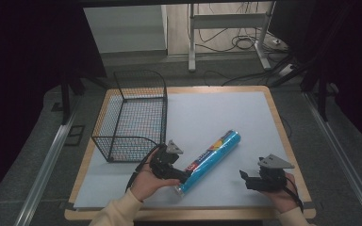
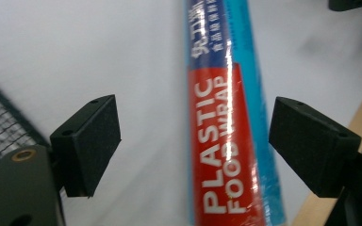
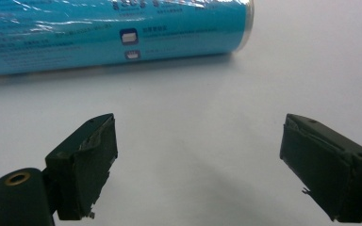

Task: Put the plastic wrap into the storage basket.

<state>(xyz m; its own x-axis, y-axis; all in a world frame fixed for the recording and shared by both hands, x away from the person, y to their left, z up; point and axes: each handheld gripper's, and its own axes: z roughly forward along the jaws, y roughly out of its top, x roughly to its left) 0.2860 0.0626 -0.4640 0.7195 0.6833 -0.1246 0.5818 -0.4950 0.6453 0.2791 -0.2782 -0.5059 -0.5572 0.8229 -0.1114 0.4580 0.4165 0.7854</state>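
The plastic food wrap roll (image 1: 210, 159) lies diagonally on the white mat just right of the wire basket (image 1: 133, 115) — left gripper (image 2: 195, 146) spread astride its near end, right gripper (image 3: 198, 165) spread, empty, farther off.

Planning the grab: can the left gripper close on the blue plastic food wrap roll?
Probably yes: the left gripper is open with its jaws either side of the blue plastic food wrap roll, nothing between.

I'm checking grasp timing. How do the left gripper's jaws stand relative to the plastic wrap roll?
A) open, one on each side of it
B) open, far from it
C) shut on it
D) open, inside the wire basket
A: in the left gripper view the roll runs between the spread jaws of the left gripper.
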